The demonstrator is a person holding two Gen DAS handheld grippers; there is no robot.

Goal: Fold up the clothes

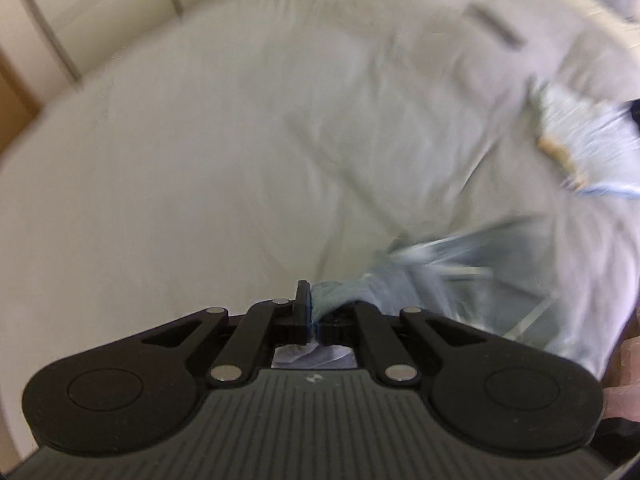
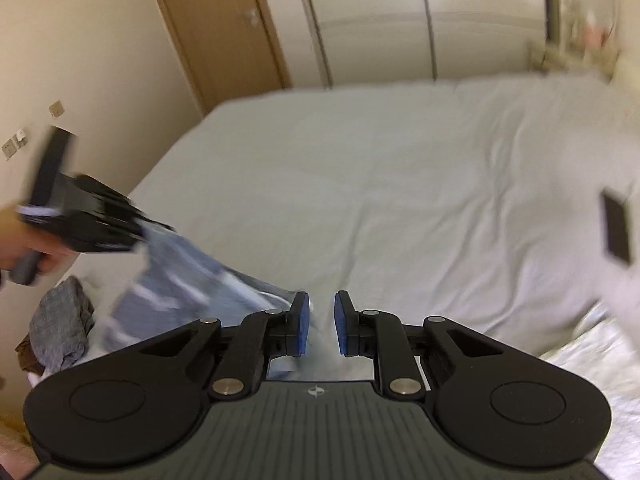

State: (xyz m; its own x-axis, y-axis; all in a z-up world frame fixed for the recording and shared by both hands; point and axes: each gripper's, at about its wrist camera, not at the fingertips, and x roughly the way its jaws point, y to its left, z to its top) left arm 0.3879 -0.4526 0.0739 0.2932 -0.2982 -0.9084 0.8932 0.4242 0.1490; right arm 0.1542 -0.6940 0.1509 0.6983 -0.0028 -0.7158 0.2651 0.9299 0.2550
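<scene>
A light blue garment with pale stripes (image 1: 460,264) hangs from my left gripper (image 1: 314,312), which is shut on a bunched corner of it above the bed. In the right wrist view the same garment (image 2: 188,284) stretches from the left gripper (image 2: 100,224), held in a hand at the left, down toward my right gripper (image 2: 322,320). The right gripper's blue pads stand a little apart, and blurred cloth lies in the gap between them. I cannot tell whether they pinch it.
A wide bed with a pale grey sheet (image 2: 360,184) fills both views. A pile of grey and brown clothes (image 2: 60,328) lies at its left edge. A dark phone-like object (image 2: 618,232) lies at the right. Pillows (image 1: 520,40), wardrobe doors (image 2: 380,20) and a wooden door stand behind.
</scene>
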